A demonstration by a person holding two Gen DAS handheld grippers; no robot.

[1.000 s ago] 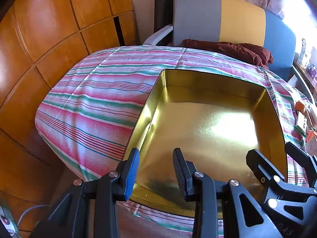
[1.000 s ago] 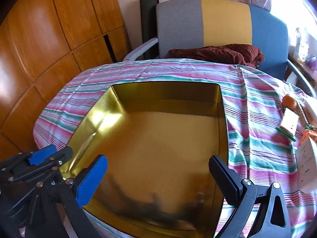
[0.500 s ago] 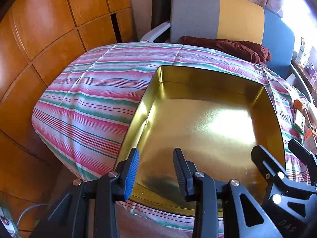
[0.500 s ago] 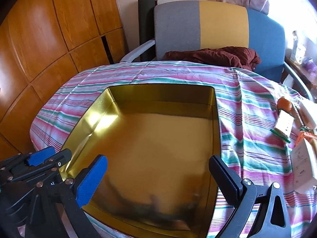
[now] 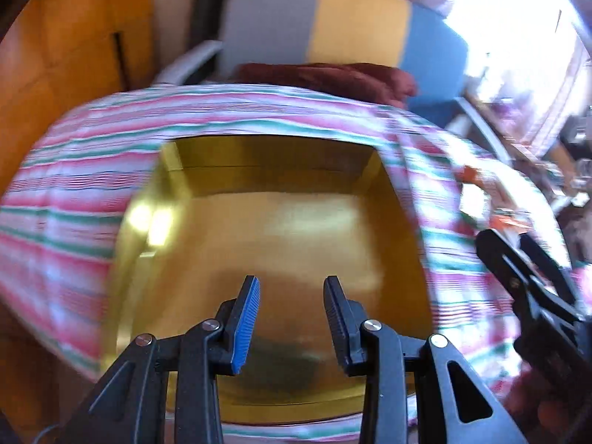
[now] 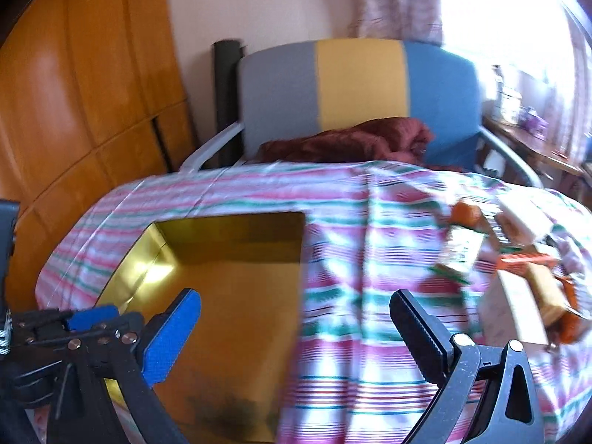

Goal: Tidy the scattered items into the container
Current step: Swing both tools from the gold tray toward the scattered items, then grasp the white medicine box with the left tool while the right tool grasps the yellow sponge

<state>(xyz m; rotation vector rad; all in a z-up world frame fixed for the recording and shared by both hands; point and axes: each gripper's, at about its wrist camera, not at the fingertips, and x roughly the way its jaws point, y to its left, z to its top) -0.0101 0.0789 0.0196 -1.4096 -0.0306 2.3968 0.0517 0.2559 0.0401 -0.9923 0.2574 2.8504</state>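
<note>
One gold tin [image 5: 281, 222], two claws: left claw [image 5: 292, 318] closed empty, right claw [image 6: 296, 336] gaping empty.

Wood-panelled wall [image 6: 85, 103], grey-yellow-blue chair [image 6: 355, 85], bright curtained window [image 6: 499, 18], striped tablecloth [image 6: 370, 222]

Empty gold tin [image 6: 236, 281], scattered packets [image 6: 518, 259] just right
</note>
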